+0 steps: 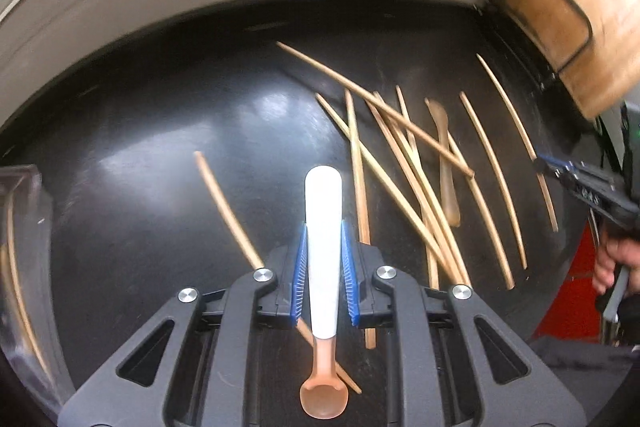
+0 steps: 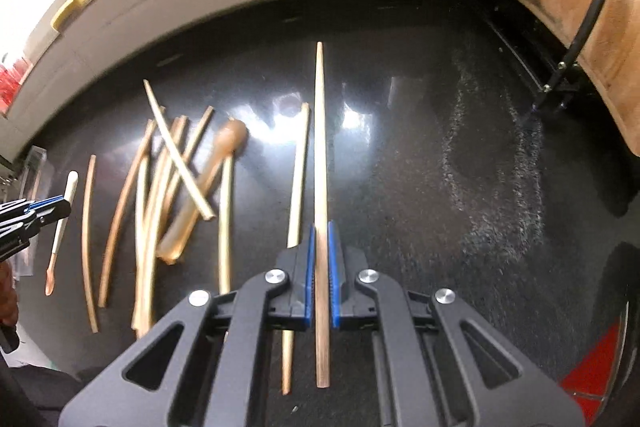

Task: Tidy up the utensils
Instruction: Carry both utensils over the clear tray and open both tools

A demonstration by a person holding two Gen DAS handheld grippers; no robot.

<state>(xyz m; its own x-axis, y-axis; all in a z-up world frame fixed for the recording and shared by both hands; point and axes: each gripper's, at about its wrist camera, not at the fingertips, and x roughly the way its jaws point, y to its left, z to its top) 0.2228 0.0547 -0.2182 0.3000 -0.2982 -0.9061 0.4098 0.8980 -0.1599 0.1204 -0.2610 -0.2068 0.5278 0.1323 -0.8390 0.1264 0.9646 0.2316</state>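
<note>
- In the left wrist view, we are clamping the left gripper (image 1: pixel 325 273) around a white-handled spoon (image 1: pixel 323 251), the blue pads pressing its handle on both sides and the pinkish bowl pointing back toward the lower centre of the frame.
- In the right wrist view, we are pinching a single chopstick (image 2: pixel 320 187) in the right gripper (image 2: pixel 320 275), which is closed narrow on it; its thin tip is reaching up the middle of the frame over the black table (image 2: pixel 440 187).
- The rest of the chopsticks (image 2: pixel 160 195) are lying crossed in a loose pile at centre left of that view, with a wooden spoon (image 2: pixel 208 183) tangled among them.
- A clear container (image 1: pixel 24 247) is sitting at the left edge of the left wrist view; it looks like a likely place for sorted pieces, though we cannot tell for sure.
- To do this step well, we are judging that each piece needs carrying level and clear of the pile, since a trailing end could drag the crossed sticks.
- We are also minding that both grips sit off-centre, so either piece may pivot; slow moves and a low release should help.
</note>
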